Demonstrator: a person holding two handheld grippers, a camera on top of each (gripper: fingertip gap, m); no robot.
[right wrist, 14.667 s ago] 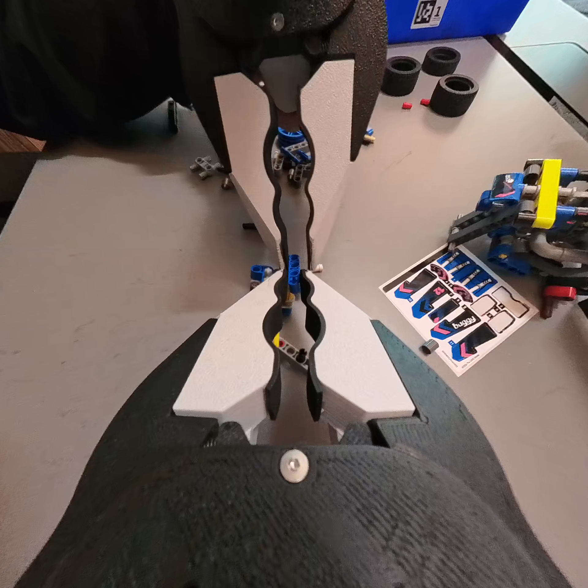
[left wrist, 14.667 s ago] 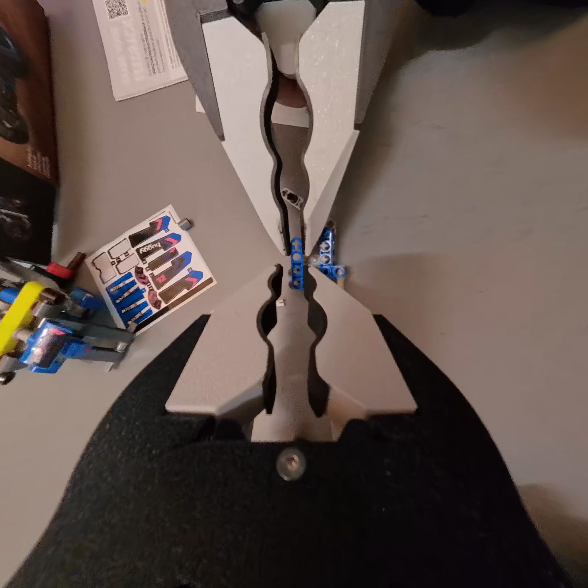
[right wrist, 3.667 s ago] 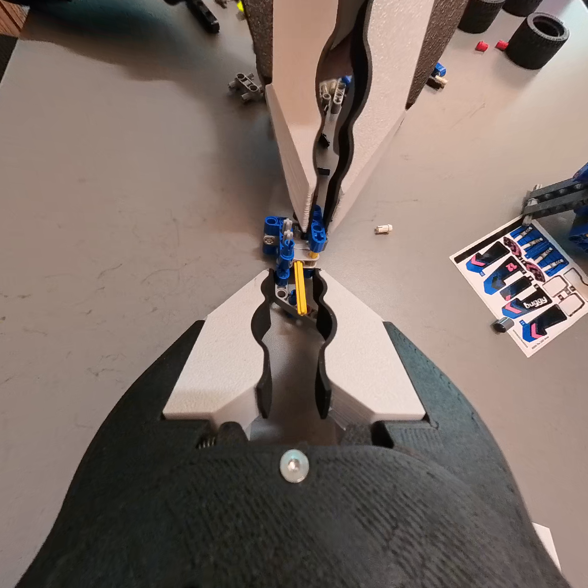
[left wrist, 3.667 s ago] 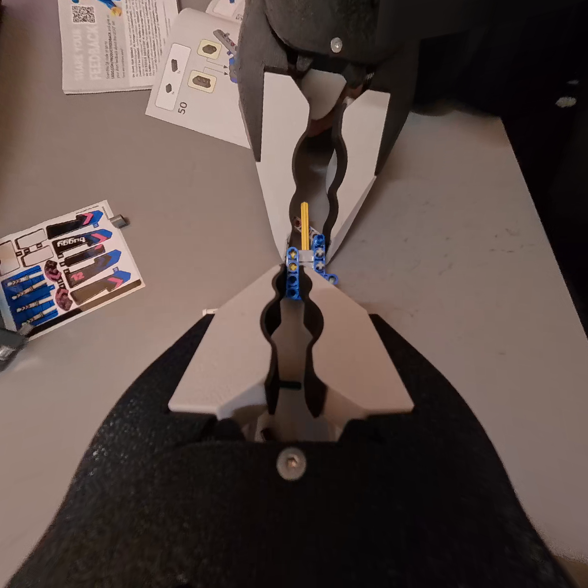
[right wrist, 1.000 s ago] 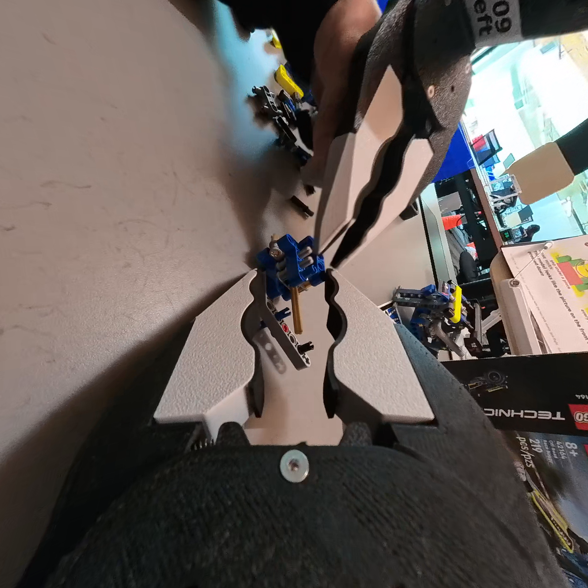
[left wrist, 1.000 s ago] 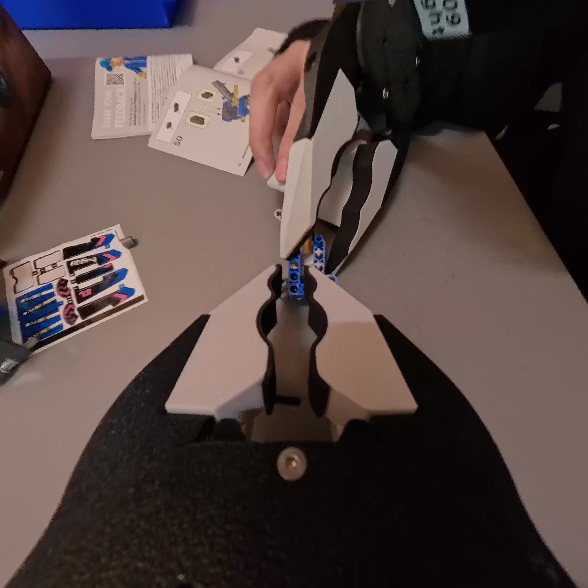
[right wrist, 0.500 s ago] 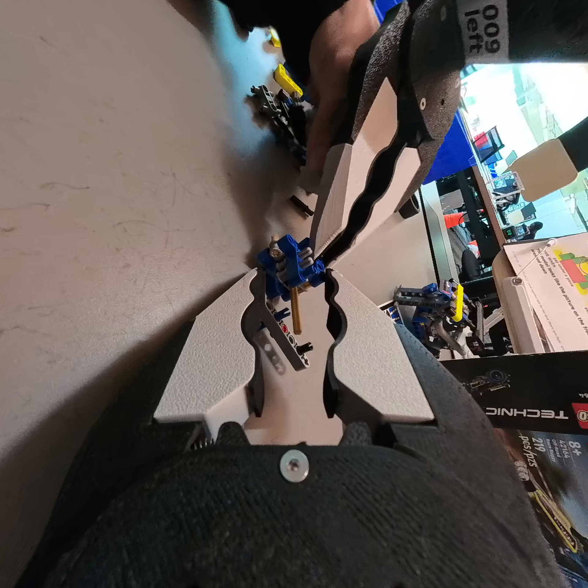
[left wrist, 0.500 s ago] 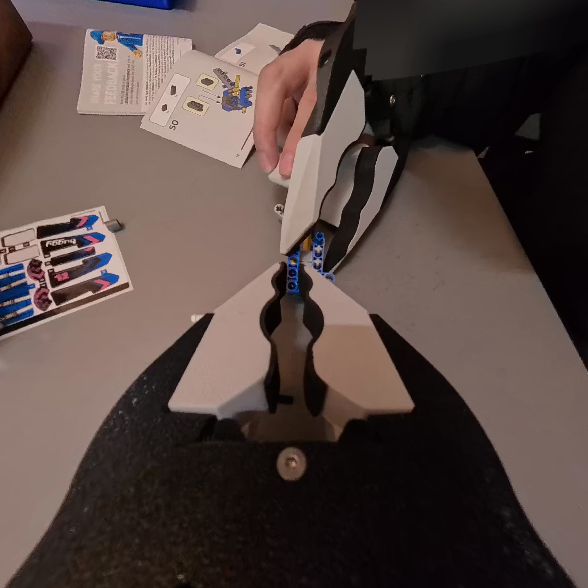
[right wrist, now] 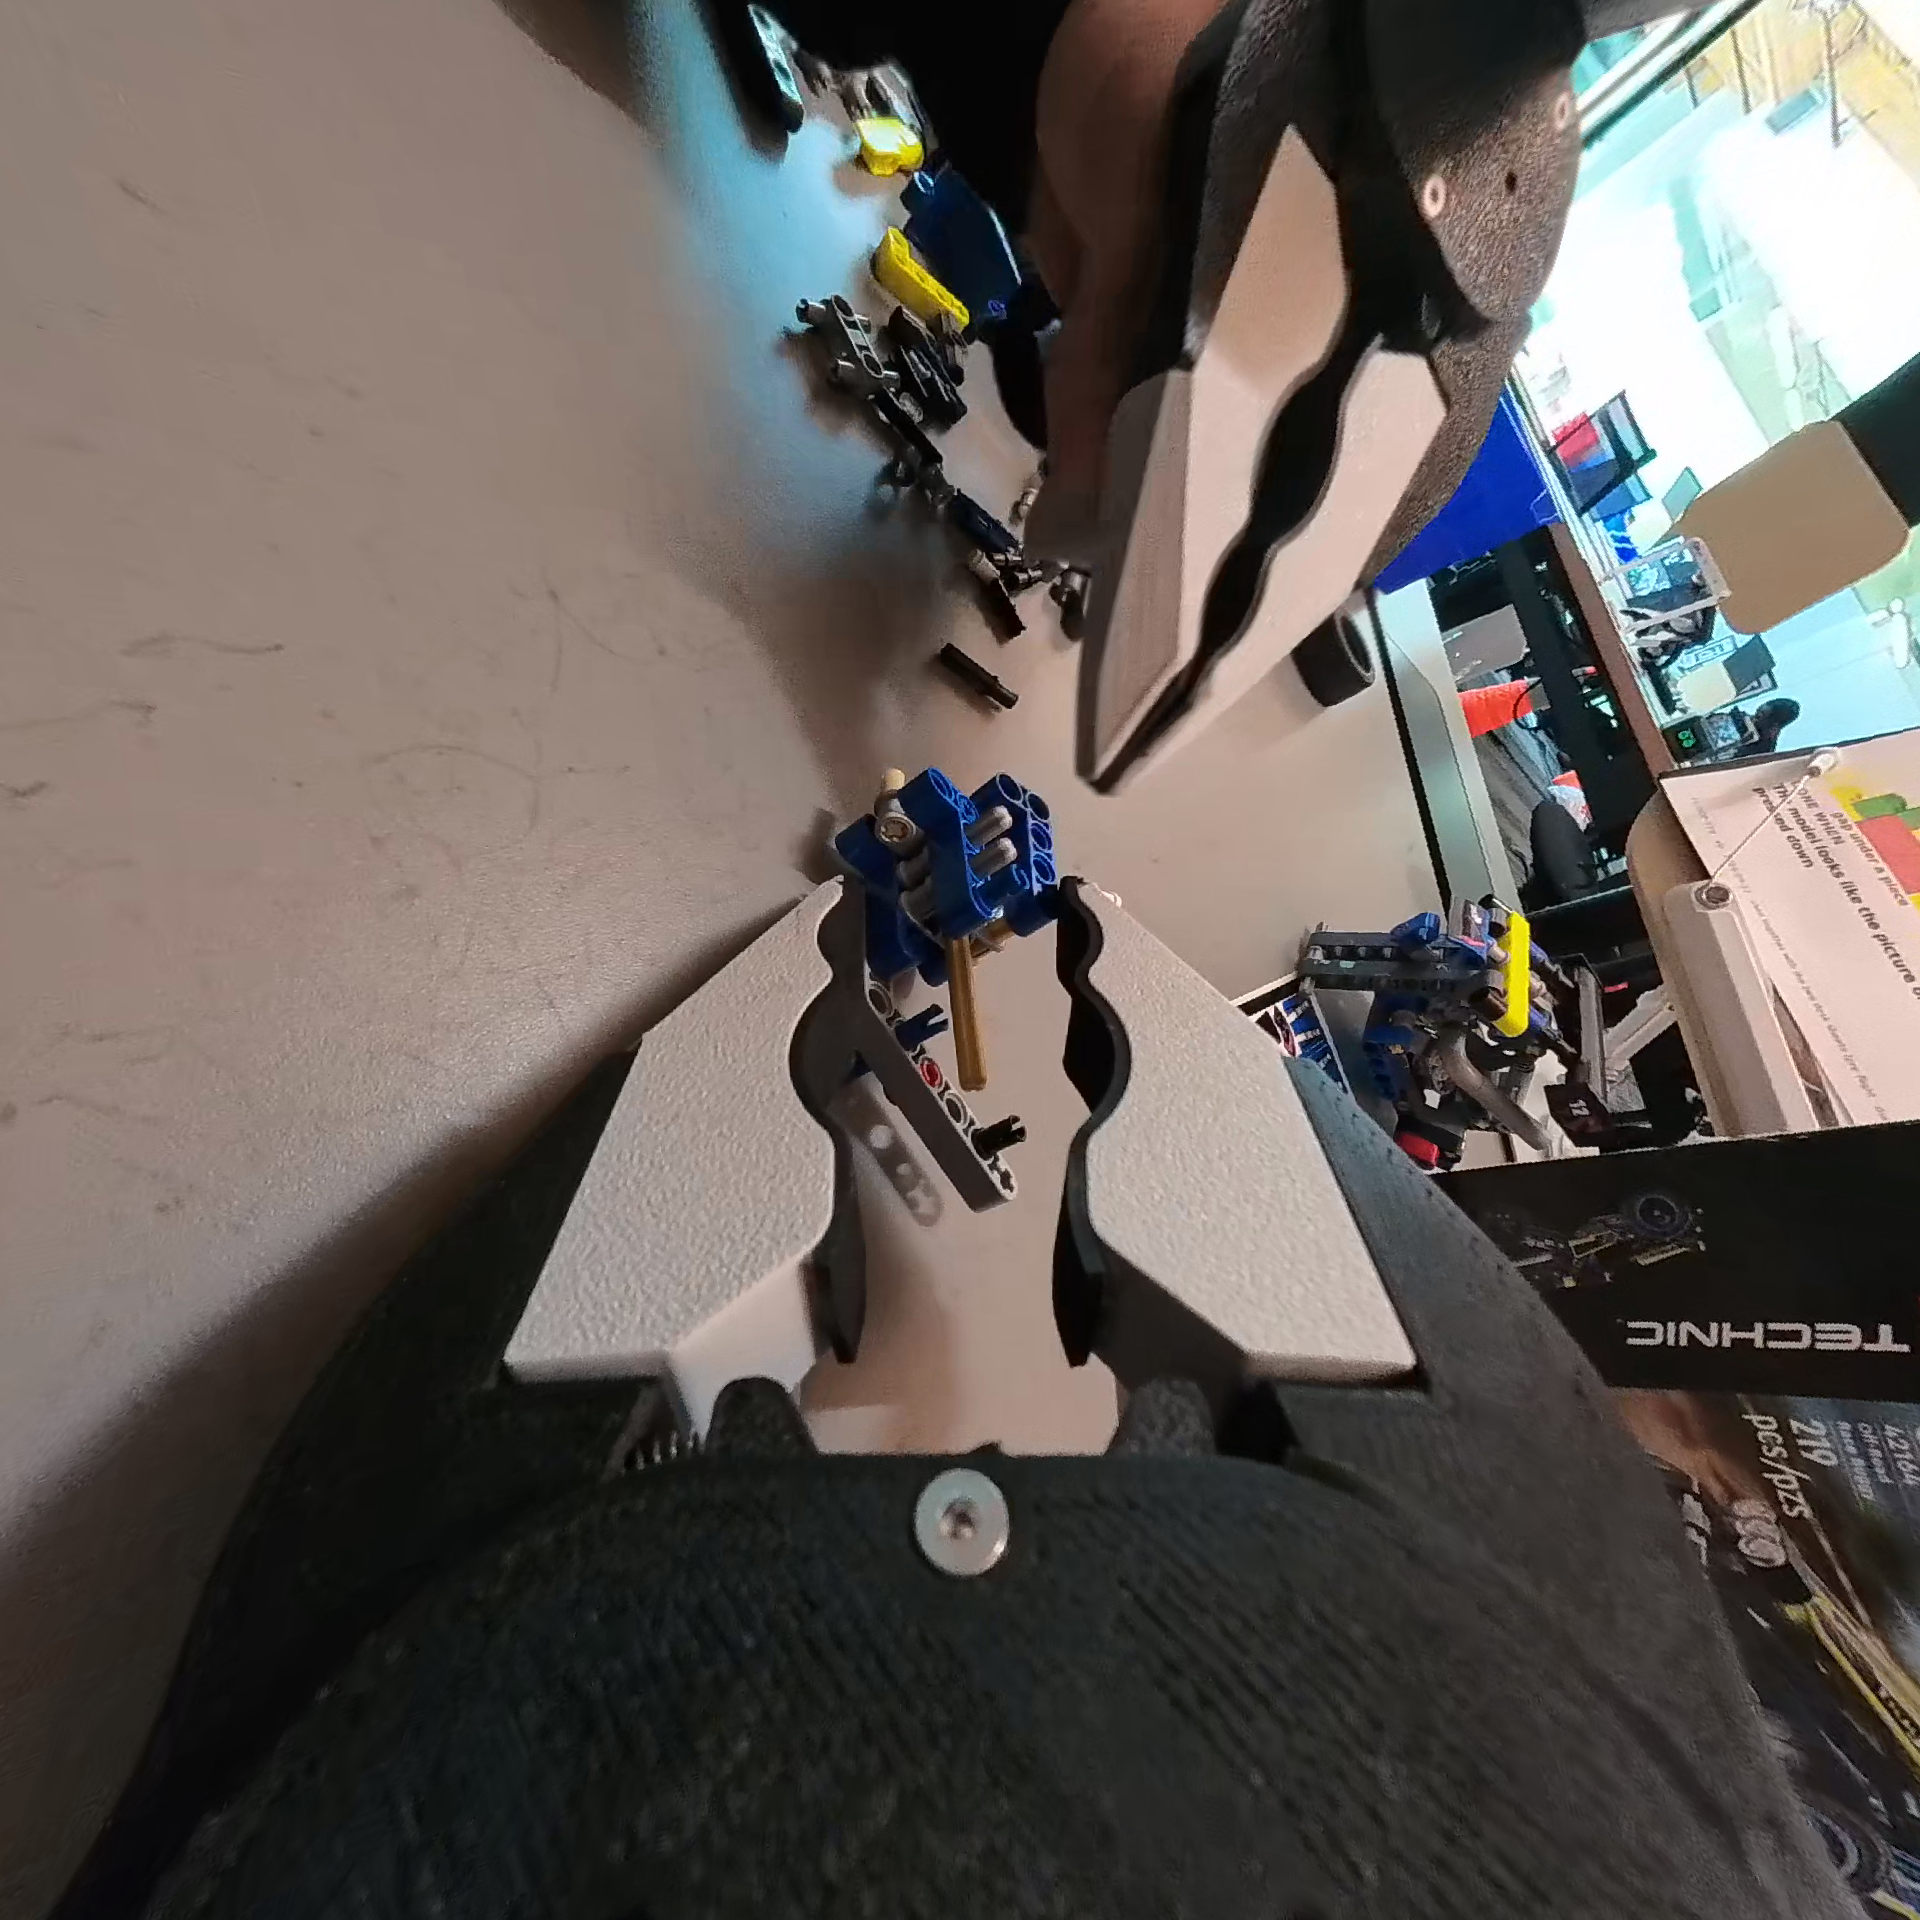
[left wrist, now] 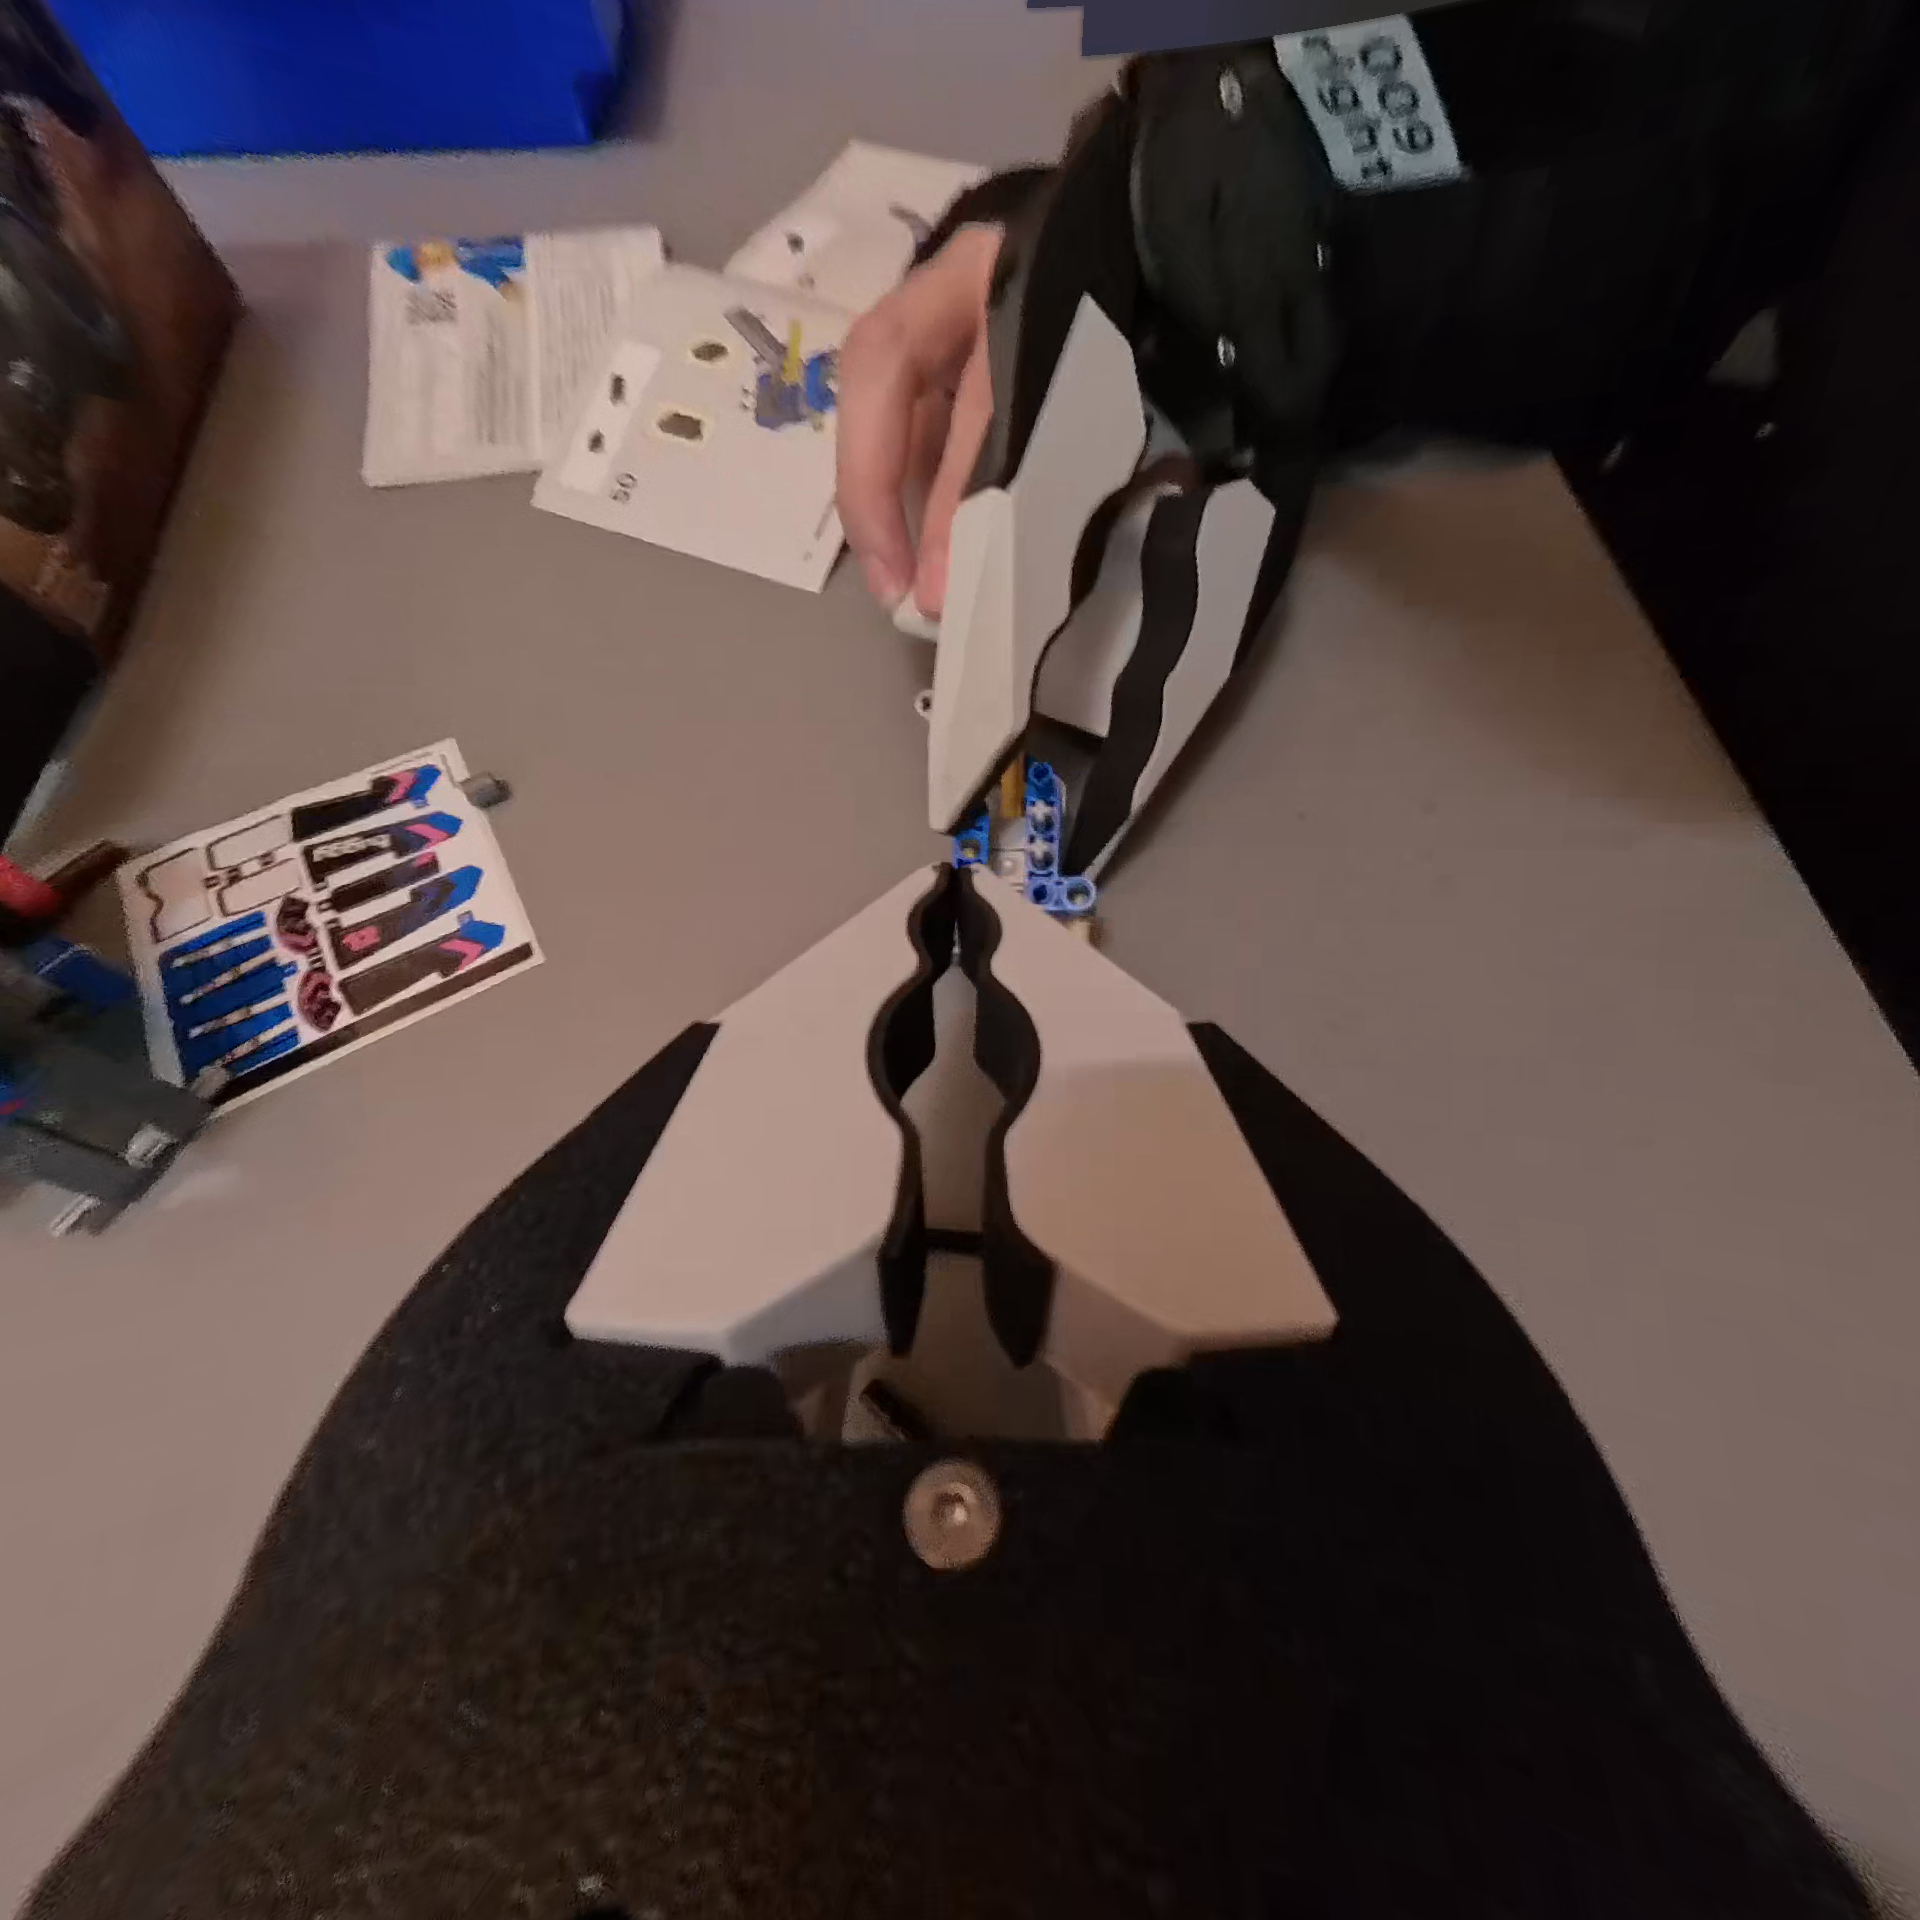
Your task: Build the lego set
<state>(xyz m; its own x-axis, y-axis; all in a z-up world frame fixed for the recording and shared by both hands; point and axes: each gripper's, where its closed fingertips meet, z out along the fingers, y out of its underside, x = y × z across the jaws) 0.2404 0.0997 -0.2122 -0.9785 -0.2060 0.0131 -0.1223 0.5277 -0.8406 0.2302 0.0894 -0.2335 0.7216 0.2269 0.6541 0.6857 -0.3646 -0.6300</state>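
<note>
A small blue lego sub-assembly [right wrist: 956, 852] with a yellow axle [right wrist: 966, 1023] and a grey beam [right wrist: 935, 1112] sits between the fingers of my right gripper [right wrist: 951, 904], which is shut on it just above the grey table [right wrist: 364, 623]. The sub-assembly also shows in the left wrist view [left wrist: 1044, 831], at the right gripper's tips [left wrist: 1013, 842]. My left gripper [left wrist: 951, 888] is shut and empty, just short of the blue parts. In the right wrist view the left gripper [right wrist: 1101, 764] hangs above and beyond the sub-assembly, apart from it.
A sticker sheet [left wrist: 322, 914] and instruction booklets [left wrist: 707, 447] lie to the left. A partly built blue and yellow buggy [right wrist: 1455, 997] and the set's black box [right wrist: 1714, 1247] are on the right. Loose parts [right wrist: 914, 343] and a black pin [right wrist: 977, 673] lie farther off. A hand [left wrist: 904, 416] holds the right gripper. Left and right tips are no more than a few centimetres apart.
My left gripper has let go of the blue beam, drawn back from the sub-assembly and closed its jaws. The right gripper still holds the sub-assembly in place.
</note>
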